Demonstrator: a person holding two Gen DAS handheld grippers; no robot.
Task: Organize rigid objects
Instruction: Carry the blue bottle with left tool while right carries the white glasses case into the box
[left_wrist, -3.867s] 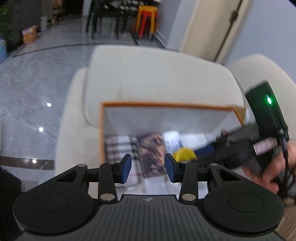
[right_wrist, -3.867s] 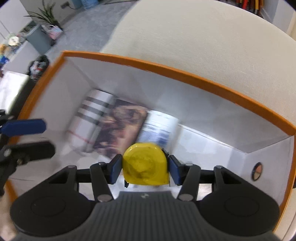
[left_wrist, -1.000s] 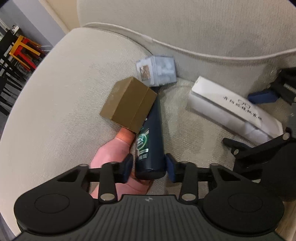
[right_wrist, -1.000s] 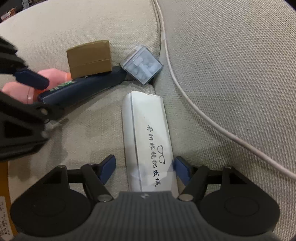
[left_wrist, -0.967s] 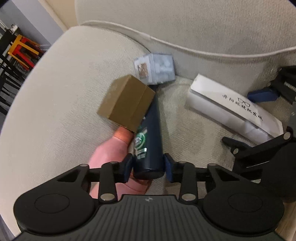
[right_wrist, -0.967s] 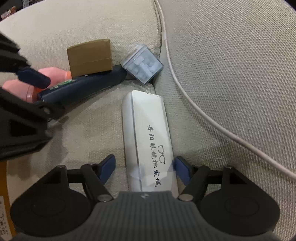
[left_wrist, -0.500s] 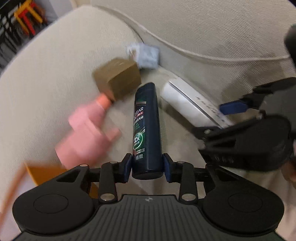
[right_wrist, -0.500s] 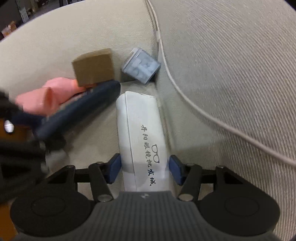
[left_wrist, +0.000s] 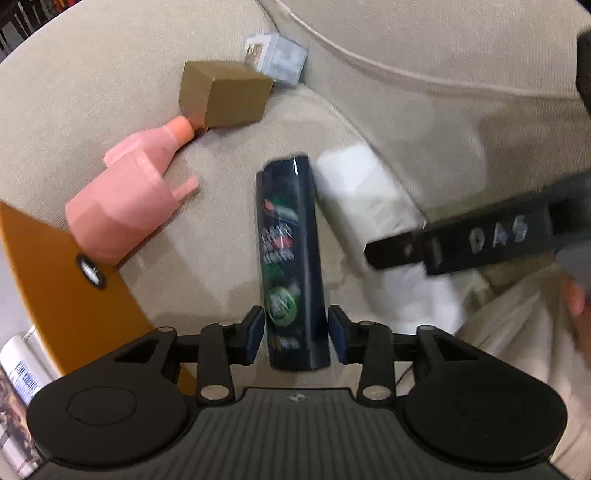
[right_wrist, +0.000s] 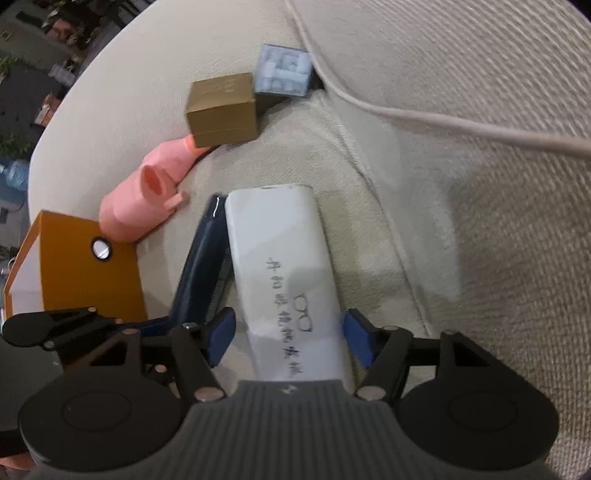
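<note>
My left gripper is shut on a dark blue shampoo bottle and holds it above the sofa seat; the bottle also shows in the right wrist view. My right gripper is shut on a white glasses case with handwriting on it, lifted beside the bottle; the case also shows in the left wrist view. On the cushion lie a pink spray bottle, a brown box and a clear cube box.
An orange box stands at the sofa's left edge, with books inside it at the lower left. It also shows in the right wrist view. The sofa backrest rises to the right.
Both grippers have lifted their objects off the cushion and drawn back toward the orange box. The pink bottle and brown box stay on the seat, now uncovered.
</note>
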